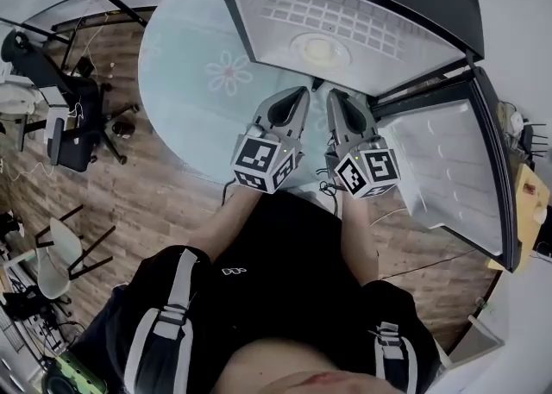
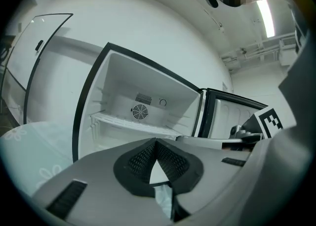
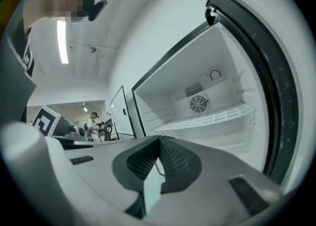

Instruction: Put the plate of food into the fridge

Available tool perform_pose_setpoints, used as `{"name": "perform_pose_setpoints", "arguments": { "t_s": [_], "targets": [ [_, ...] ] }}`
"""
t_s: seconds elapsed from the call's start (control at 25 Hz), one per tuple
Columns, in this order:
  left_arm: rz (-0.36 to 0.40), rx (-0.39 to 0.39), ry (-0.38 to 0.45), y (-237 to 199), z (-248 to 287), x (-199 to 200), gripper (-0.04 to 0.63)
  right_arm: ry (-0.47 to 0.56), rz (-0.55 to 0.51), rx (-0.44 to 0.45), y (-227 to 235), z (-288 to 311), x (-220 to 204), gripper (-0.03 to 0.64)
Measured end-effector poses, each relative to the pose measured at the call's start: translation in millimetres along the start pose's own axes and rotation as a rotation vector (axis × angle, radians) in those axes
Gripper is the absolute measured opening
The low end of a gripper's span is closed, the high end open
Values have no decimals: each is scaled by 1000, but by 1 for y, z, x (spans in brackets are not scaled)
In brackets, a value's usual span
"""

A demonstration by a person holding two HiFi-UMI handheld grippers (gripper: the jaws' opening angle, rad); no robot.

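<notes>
The small fridge (image 1: 345, 13) stands open, its door (image 1: 457, 168) swung out to the right. Inside it, in the head view, a round pale plate-like shape (image 1: 321, 47) lies in front of a white wire shelf (image 1: 328, 9); I cannot make out food on it. Both grippers hover side by side just before the opening. The left gripper (image 1: 302, 90) is shut and empty, and so is the right gripper (image 1: 335, 95). In the left gripper view the closed jaws (image 2: 155, 141) face the white interior with its fan (image 2: 139, 111). The right gripper (image 3: 159, 138) hides the fridge's lower part.
The fridge rests on a pale round mat (image 1: 198, 82) with a flower print over wooden floor. Office chairs (image 1: 78, 125) and cables crowd the left side. A person's legs fill the lower middle. A yellowish object (image 1: 530, 194) sits beyond the door at the right edge.
</notes>
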State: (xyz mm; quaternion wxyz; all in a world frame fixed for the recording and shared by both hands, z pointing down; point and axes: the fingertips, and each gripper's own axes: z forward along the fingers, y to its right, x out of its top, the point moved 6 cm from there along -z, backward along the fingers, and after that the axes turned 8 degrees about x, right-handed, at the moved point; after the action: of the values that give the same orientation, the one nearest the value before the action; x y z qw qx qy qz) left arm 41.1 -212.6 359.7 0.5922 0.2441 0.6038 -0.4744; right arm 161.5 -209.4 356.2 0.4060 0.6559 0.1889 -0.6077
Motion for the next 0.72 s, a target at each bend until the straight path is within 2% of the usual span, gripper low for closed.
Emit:
{"name": "perform_pose_setpoints", "arguments": {
  "t_s": [0.2, 0.44, 0.72],
  "targets": [
    [40, -18, -25, 15, -7, -7, 0, -23, -56, -90, -3, -20, -7, -2],
    [42, -49, -58, 28, -7, -16, 0, -19, -45, -97, -4, -28, -11, -2],
    [34, -38, -77, 25, -7, -23, 0, -19, -31, -86, -4, -26, -18, -2]
  ]
}}
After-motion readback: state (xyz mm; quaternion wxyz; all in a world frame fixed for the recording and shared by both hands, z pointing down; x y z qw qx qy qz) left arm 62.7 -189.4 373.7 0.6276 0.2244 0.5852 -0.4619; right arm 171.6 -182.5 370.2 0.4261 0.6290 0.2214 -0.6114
